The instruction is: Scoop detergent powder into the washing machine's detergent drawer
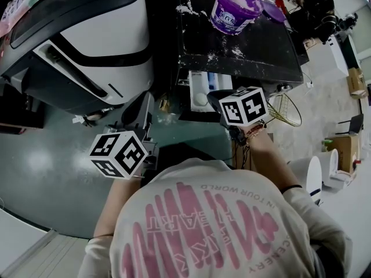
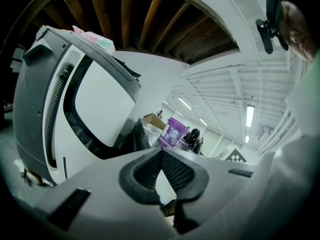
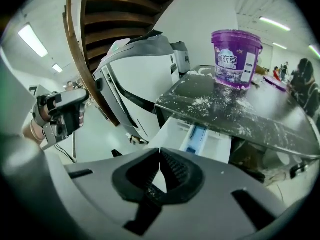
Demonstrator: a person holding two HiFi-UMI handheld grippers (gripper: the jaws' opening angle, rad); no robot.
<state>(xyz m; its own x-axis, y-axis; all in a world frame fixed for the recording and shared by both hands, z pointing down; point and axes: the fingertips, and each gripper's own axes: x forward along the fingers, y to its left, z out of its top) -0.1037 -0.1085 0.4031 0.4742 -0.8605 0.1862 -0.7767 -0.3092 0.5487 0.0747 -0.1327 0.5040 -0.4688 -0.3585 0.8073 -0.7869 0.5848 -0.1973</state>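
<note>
A purple detergent tub (image 1: 234,7) stands open at the back of the dark, powder-dusted washing machine top (image 1: 255,54), with its purple lid (image 1: 273,11) beside it. The white detergent drawer (image 1: 203,91) is pulled out below the top's front edge. My right gripper (image 1: 218,100) hangs just in front of the drawer, shut with nothing in it. In the right gripper view the drawer (image 3: 200,136) lies just beyond the jaws and the tub (image 3: 235,59) stands farther back. My left gripper (image 1: 141,116) is lower left, over the floor, shut and empty. The left gripper view shows the tub (image 2: 173,132) far off.
A large white and black machine (image 1: 87,39) with a curved dark panel stands to the left of the washer. A wire basket (image 1: 287,109) and white containers (image 1: 333,167) sit on the floor at the right. The person's torso fills the bottom of the head view.
</note>
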